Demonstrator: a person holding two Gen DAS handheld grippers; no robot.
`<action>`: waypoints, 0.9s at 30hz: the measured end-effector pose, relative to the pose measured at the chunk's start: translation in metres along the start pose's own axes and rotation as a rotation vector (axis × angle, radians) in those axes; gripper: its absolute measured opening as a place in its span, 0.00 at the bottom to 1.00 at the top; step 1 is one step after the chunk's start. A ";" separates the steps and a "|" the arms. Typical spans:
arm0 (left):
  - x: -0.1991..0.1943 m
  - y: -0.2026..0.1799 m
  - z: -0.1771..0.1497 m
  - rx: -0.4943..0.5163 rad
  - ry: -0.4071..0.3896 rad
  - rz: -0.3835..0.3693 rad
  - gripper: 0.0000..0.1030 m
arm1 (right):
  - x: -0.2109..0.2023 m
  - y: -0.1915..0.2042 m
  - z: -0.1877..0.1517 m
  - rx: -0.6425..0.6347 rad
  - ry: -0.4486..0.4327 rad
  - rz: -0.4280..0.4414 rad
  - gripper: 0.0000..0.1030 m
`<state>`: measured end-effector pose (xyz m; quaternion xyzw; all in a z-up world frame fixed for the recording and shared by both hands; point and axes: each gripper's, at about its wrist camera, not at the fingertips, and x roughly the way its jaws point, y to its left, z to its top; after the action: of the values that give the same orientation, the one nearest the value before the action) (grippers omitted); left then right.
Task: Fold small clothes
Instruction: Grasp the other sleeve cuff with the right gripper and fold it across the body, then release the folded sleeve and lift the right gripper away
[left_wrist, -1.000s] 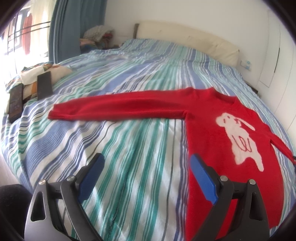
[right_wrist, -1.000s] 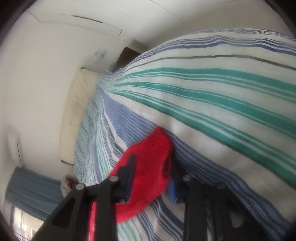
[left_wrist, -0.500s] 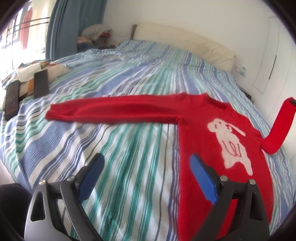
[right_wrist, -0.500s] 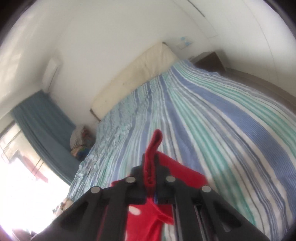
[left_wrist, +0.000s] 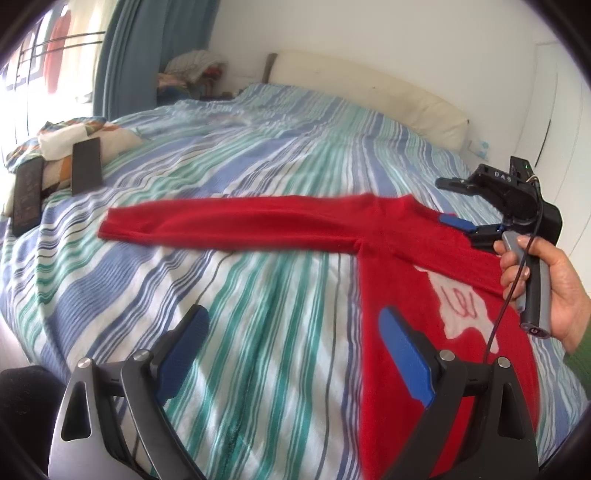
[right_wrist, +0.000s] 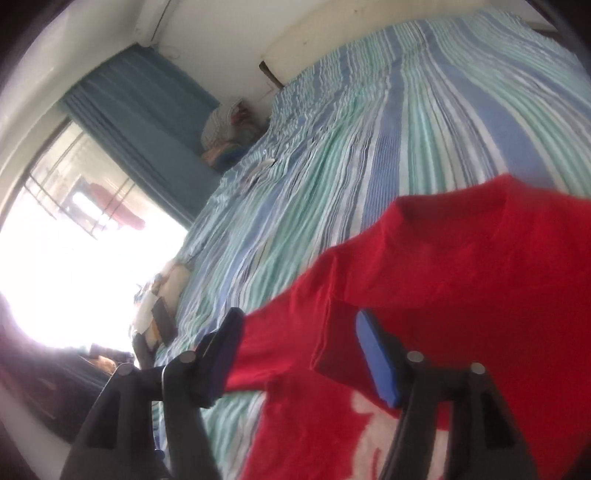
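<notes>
White letters reading "DAS" showed on the black body of the right gripper (left_wrist: 456, 210), which a hand (left_wrist: 546, 288) held over the red sweater (left_wrist: 402, 291) spread on the striped bedspread (left_wrist: 258, 302). Its jaws had just been opening and stood apart, with the folded-over sleeve (right_wrist: 424, 273) lying under them, not pinched. The left gripper (left_wrist: 291, 354) hung above the bed with its jaws wide apart and nothing between them.
</notes>
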<state>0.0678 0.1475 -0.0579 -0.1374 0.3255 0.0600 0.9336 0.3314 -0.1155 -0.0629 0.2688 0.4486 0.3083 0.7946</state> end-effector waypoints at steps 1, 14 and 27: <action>0.000 0.001 0.000 -0.002 0.002 -0.001 0.92 | 0.000 -0.007 -0.010 0.029 0.017 0.044 0.63; 0.005 -0.009 -0.004 0.031 0.033 -0.019 0.92 | -0.186 -0.201 -0.017 0.228 -0.128 -0.488 0.53; 0.006 -0.012 -0.008 0.067 0.033 0.032 0.92 | -0.169 -0.174 -0.038 0.137 0.012 -0.462 0.46</action>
<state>0.0704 0.1342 -0.0653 -0.1020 0.3449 0.0619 0.9310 0.2729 -0.3488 -0.1097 0.2104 0.5226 0.0888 0.8214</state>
